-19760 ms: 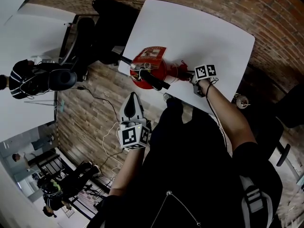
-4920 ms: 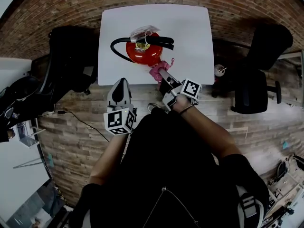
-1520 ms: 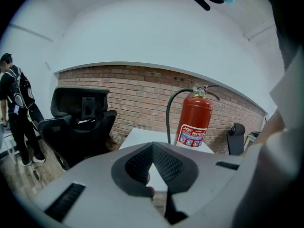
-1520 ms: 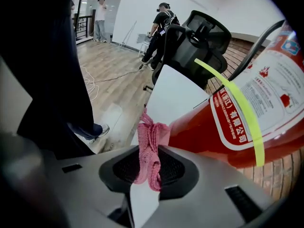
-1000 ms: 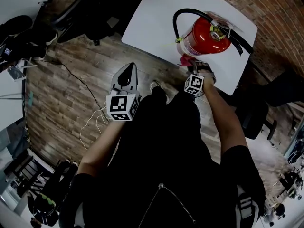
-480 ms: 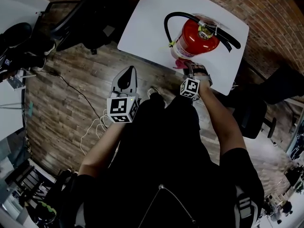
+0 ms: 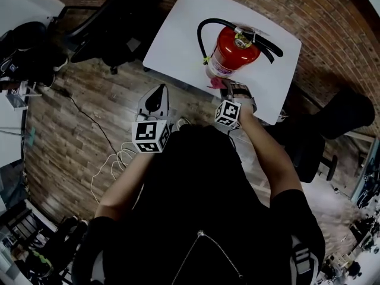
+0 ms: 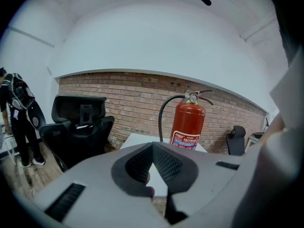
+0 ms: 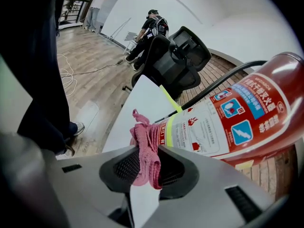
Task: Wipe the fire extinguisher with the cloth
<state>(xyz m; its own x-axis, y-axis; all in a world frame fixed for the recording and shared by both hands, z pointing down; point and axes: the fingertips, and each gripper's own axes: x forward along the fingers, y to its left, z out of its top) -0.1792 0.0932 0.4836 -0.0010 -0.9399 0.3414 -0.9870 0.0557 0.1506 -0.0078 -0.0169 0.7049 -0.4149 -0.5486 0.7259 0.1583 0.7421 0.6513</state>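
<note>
Cloth (image 9: 145, 151), pink and bunched, is clamped between the jaws of my right claw (image 9: 142, 164). Its loose end pokes up past the tips. It presses on the low part of the extinguisher (image 9: 237, 122), just by the white label and the yellow band.

In the head view my right claw (image 7: 223, 89) reaches over the near edge of the white surface (image 7: 178, 34). The cloth (image 7: 215, 85) meets the extinguisher (image 7: 231, 49) at its 12 o'clock. The red extinguisher stands upright near that edge. Its black hose (image 7: 202, 31) loops out at 10 o'clock and its handle points toward 3 o'clock.

My left claw (image 7: 155, 97) is at 8 o'clock of the right one, off the surface and over the wooden floor (image 7: 77, 129). Its jaws are together at the tips with nothing between them (image 8: 153, 163). It looks toward the extinguisher (image 8: 187, 125), well apart from it.

A black chair (image 8: 78, 127) stands at 9 o'clock of the surface, a brick wall (image 8: 137, 103) runs behind, and a person (image 8: 19, 118) stands at far left.
</note>
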